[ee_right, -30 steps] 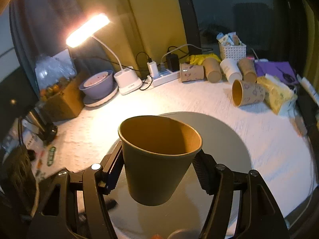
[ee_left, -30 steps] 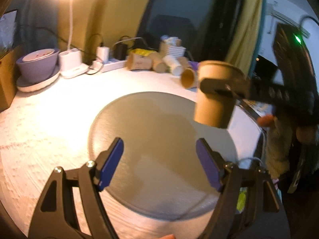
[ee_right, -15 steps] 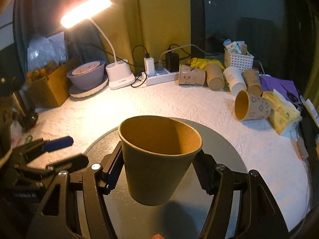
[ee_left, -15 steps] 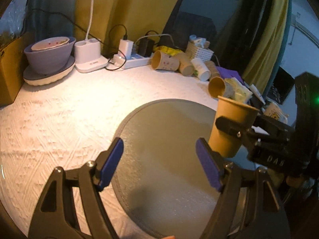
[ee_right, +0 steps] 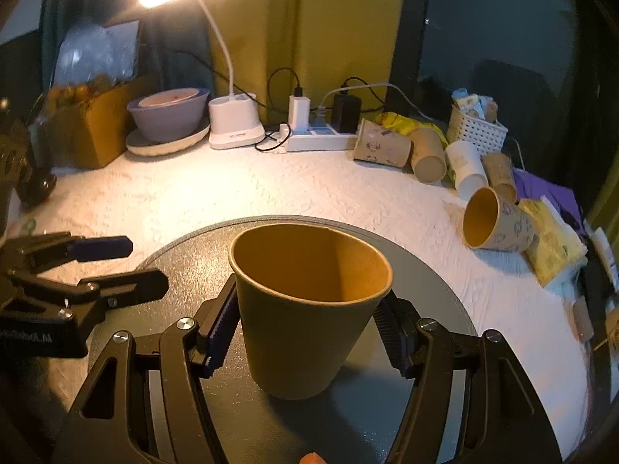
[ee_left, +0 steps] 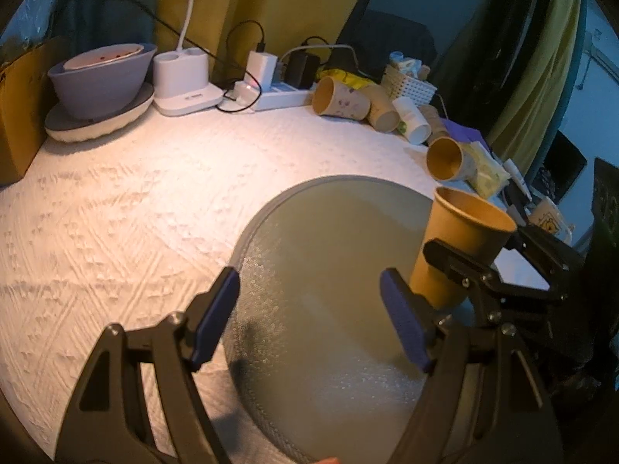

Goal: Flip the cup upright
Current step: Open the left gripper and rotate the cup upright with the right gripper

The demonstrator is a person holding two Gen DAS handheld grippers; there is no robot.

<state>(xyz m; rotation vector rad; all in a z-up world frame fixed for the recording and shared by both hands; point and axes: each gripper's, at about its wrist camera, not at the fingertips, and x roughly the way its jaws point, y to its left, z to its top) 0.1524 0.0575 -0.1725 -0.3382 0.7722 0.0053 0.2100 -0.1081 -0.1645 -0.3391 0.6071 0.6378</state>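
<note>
A: Where was the brown paper cup (ee_right: 305, 309) in relation to the right gripper (ee_right: 305, 332)?

B: Right between its two fingers, mouth up. The blue pads (ee_right: 220, 332) pressed against the cup wall on both sides, so the right gripper was clenched on it. The left wrist view showed the same cup (ee_left: 456, 247) upright, with the black fingers across its middle.

A: Was it standing on anything?

B: Its base was over the round grey mat (ee_right: 425, 270), near the mat's right side as the left camera saw it. A shadow lay under the base; I could not tell whether the bottom touched the mat or hung just above it.

A: And the left gripper (ee_left: 309, 309)?

B: Released, its jaws spread wide with nothing between them. It hovered over the near left part of the mat, apart from the cup.

A: How much room around the cup?

B: The middle of the mat was bare. Beyond its rim ran the white textured cloth (ee_left: 116, 193). Along the far edge sat a power strip (ee_right: 321, 141), a white lamp base (ee_right: 234, 123) and a grey bowl (ee_right: 170, 114) on a plate. To the right lay several tipped paper cups (ee_right: 425, 154), one printed cup (ee_right: 497, 226) nearest the mat, well apart from the held one.
</note>
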